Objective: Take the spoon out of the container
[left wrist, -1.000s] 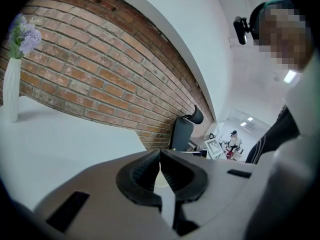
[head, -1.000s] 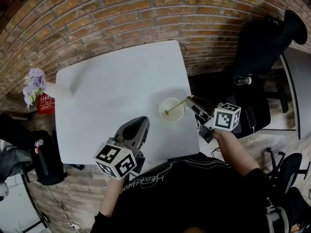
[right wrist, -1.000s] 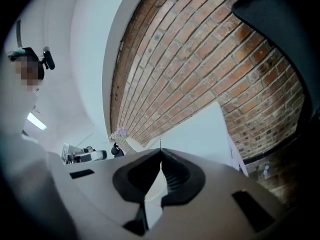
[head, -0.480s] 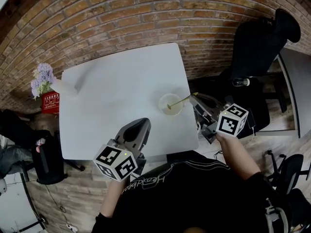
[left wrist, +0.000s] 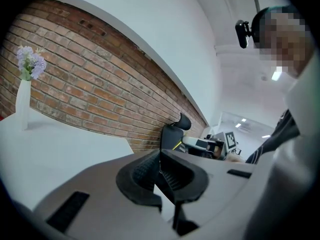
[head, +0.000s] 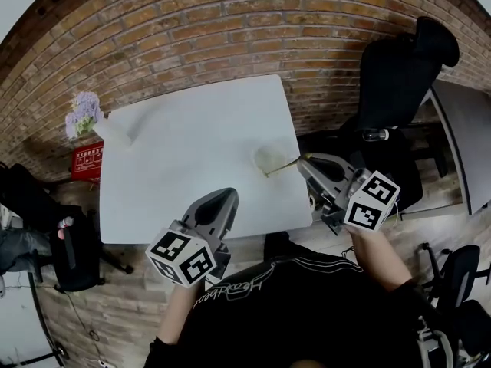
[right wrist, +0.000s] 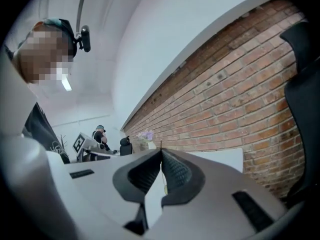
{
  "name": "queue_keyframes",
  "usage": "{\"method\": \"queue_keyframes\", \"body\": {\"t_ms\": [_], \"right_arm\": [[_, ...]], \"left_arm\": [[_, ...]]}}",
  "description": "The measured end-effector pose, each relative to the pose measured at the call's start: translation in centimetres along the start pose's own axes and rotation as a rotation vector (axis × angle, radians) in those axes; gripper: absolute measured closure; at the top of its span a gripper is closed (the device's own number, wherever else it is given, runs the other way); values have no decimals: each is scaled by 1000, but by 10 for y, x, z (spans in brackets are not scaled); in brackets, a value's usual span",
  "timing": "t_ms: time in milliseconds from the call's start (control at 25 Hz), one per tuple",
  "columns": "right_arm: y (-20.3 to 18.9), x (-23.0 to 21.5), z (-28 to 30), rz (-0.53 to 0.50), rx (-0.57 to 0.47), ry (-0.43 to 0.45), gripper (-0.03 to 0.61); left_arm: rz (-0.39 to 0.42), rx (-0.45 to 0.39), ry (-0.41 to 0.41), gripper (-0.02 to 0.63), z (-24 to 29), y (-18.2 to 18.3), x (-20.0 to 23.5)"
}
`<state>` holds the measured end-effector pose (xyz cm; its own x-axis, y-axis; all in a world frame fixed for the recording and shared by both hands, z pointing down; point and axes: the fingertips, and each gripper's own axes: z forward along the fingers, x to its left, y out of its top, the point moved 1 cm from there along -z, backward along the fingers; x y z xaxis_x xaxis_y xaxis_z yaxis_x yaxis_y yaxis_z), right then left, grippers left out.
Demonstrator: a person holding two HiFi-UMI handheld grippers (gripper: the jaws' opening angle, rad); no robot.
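While the left gripper (head: 221, 196) is hovering shut and empty over the near edge of the white table (head: 169, 159), the right gripper (head: 305, 160) is pinching the thin spoon (head: 282, 166) by its handle end, jaws fully together on it. The spoon is slanting down and left from the jaw tips, and its bowl end is meeting the near rim of the container (head: 258, 155). I can't tell whether it's clear of the cup.
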<state>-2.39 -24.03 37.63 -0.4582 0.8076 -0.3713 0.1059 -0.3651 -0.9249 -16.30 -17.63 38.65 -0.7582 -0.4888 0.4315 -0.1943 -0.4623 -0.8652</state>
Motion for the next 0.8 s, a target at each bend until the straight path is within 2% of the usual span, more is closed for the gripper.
{"method": "queue_keyframes", "body": {"t_ms": [400,800], "right_arm": [[-15,67,-25,-113,47,54,578],[-26,89,-41,-98,50,68,578]], "left_arm": [[41,-29,-29,606,-33,-5,-37],[58,-38,-42,606,-49,-12,-58]]}}
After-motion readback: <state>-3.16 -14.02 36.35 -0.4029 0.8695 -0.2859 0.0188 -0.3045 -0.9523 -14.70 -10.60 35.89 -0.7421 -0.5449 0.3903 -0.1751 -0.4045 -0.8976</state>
